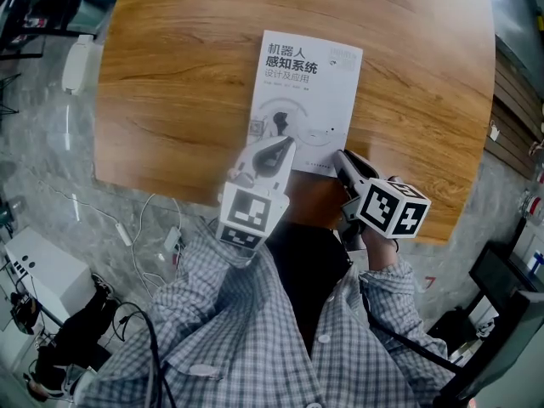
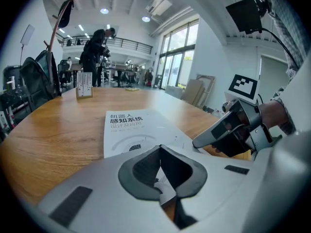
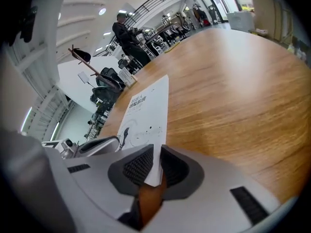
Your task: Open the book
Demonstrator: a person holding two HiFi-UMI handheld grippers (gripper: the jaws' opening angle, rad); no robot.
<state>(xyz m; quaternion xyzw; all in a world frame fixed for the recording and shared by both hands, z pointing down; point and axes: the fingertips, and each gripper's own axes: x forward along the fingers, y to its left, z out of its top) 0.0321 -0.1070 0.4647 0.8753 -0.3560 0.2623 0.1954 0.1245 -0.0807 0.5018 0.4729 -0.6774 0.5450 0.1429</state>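
A closed book (image 1: 306,92) with a white cover and dark Chinese lettering lies flat on a round wooden table (image 1: 170,75). Its short lower edge is close to the table's near rim, just in front of a person in a checked shirt (image 1: 221,330).

The person holds a gripper in each hand, and both point down at the book's near edge. The left gripper (image 1: 285,143) rests over the near left corner. Its jaws are closed tip to tip. A sliver of white printed paper shows in the slit behind the tips, but the pictures do not show whether it is pinched.

The right gripper (image 1: 340,154) is at the near right corner, rolled onto its side. Its jaws are almost together and pinch the white edge of the book between their ribbed pads.

Marker cubes (image 1: 393,206) sit on both grippers. White cables (image 1: 144,228) trail across the grey floor to the left of the table.
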